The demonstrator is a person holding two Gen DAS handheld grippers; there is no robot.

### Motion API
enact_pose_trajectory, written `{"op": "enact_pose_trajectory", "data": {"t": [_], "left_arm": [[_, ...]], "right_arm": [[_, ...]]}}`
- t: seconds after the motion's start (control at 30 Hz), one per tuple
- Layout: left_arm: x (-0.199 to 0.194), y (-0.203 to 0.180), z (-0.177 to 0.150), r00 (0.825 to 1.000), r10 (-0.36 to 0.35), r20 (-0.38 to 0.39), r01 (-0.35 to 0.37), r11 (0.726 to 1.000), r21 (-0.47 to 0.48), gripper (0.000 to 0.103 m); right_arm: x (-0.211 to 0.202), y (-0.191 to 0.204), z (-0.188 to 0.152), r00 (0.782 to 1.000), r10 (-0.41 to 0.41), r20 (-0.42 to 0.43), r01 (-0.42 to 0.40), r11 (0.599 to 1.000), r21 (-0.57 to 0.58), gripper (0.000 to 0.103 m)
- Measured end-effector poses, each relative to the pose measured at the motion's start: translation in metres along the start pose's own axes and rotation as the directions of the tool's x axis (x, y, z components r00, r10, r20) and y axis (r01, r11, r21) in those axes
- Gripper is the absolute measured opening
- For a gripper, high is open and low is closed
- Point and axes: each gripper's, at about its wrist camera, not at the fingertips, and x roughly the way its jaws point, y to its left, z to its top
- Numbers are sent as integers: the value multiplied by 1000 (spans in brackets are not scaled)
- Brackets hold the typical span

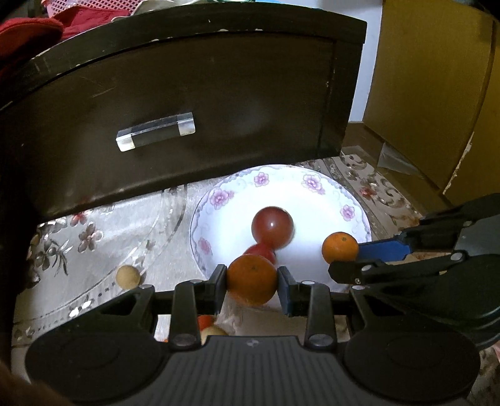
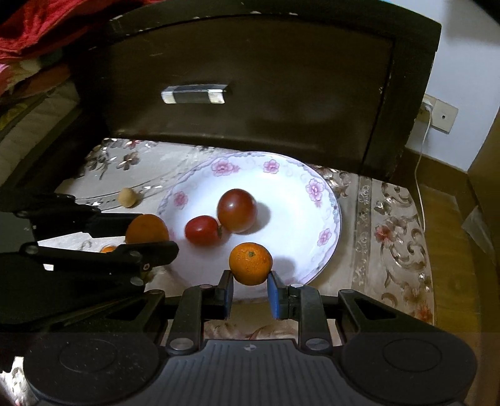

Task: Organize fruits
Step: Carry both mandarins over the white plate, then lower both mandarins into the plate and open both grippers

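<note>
over the near rim of the plate (image 2: 325,200), the right gripper (image 2: 250,292) reached in level from the bench's front edge, its jaws closed on a small orange (image 2: 250,263) held just above the white dish. the left gripper (image 1: 252,285) came in beside it from the bench's left side, level as well, jaws clamped on a larger orange (image 1: 252,279) at the plate's near-left rim. in the right wrist view the left gripper (image 2: 150,246) crossed the frame from the left with its orange (image 2: 147,229) sitting between the black fingers; in the left wrist view the right gripper (image 1: 343,259) entered from the right, blue pad against its orange (image 1: 340,247).

on the plate (image 1: 350,200) lay two red tomatoes, touching one another: the bigger tomato (image 2: 237,210) toward the middle, the smaller tomato (image 2: 203,230) nearer the left rim. both oranges sat close to them but apart.

a small pale round fruit (image 2: 127,197) rested on the bench left of the plate, well apart from both grippers. under the left gripper a bit of red and pale fruit (image 1: 210,328) showed, too hidden to tell more.

the bench (image 2: 390,218) wore a pale floral cloth with glossy trim. behind the plate stood a dark drawer front (image 2: 250,78) with a clear handle (image 2: 193,93). red fabric (image 2: 40,25) lay heaped at the far left, and a wall socket (image 2: 437,114) with a white cable (image 2: 420,175) showed at the right.
</note>
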Motion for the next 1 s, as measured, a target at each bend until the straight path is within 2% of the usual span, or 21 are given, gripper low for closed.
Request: {"op": "enact_pose_trajectory", "data": {"t": [0.5,1.0], "left_arm": [[31,4,10,1000,4,5,-4,1000,-13,40],[34,8,13,1000,3,18,-3,1000,-30,40]], "right_arm": [[28,-13,12,999,-32,-19,33,999,20,21],[38,-13,14,999,-29,-22,30,999,24,23]]}}
